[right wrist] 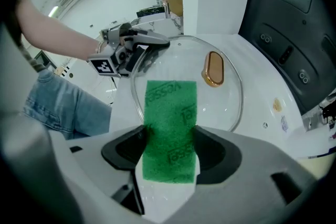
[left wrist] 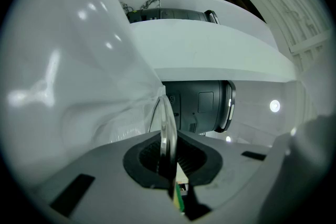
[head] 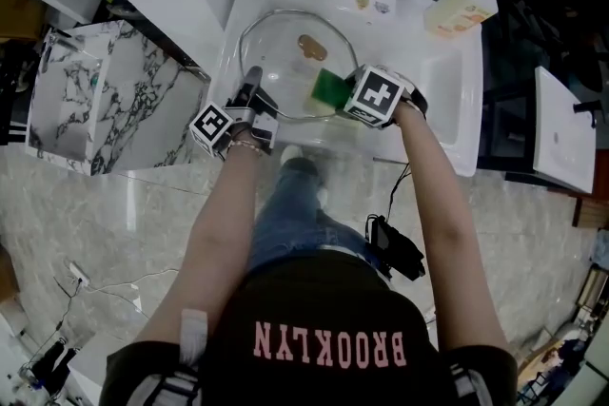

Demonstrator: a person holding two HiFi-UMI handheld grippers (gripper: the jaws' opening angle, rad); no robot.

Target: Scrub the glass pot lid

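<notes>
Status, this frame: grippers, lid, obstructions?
Left hand-held gripper shut on lid rim. Right hand-held gripper shut on green sponge, over the lid. Lid in sink. Nothing blocking.

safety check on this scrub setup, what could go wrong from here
1. The left gripper holds the glass lid only by its thin rim in the sink. Scrubbing pressure could twist it loose, and it might drop and chip.
2. The right gripper pinches the green scouring pad with a good part sticking out past the jaws. That part may fold, or the pad may slide out, when pressed on the glass.
</notes>
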